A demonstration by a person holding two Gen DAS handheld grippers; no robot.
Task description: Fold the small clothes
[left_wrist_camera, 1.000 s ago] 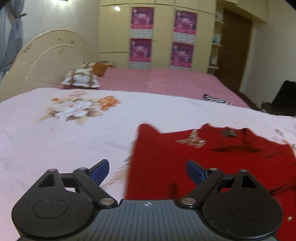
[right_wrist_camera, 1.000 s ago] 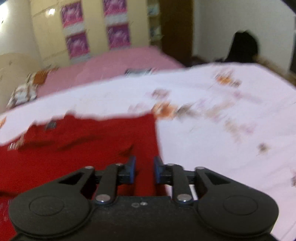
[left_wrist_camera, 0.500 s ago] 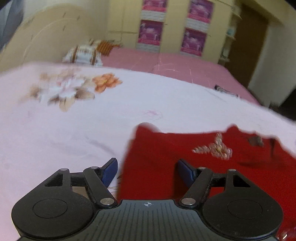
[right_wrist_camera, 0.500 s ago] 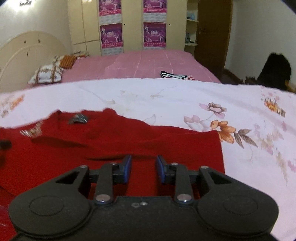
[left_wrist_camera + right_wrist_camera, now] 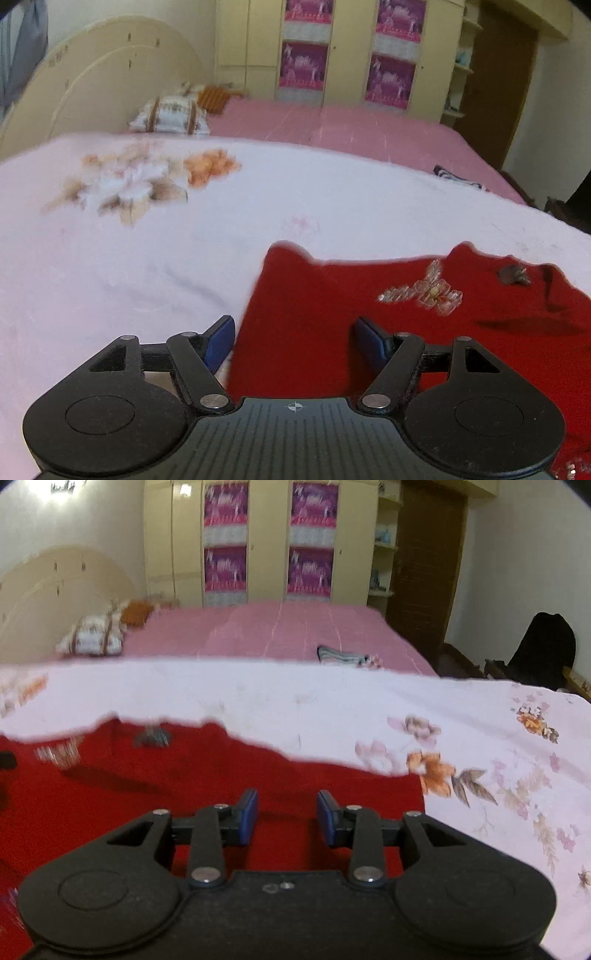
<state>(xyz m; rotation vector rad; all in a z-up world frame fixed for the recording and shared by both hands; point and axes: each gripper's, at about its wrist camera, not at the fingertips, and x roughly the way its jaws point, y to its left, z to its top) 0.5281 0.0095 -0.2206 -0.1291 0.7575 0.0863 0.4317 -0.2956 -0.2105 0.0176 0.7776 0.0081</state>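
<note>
Both grippers now hang released over the red garment [image 5: 332,325] on the floral sheet [image 5: 147,258]: our right gripper [image 5: 286,816] has just unclenched, while our left gripper [image 5: 293,341] stays wide at its left edge. Next fold awaits; farther off lie a pillow [image 5: 170,116] and striped cloth [image 5: 341,655], nothing obstructing.

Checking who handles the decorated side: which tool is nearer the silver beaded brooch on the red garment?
Left. The left tool sits just below-left of the silver beaded brooch; from the right tool it lies far left.
</note>
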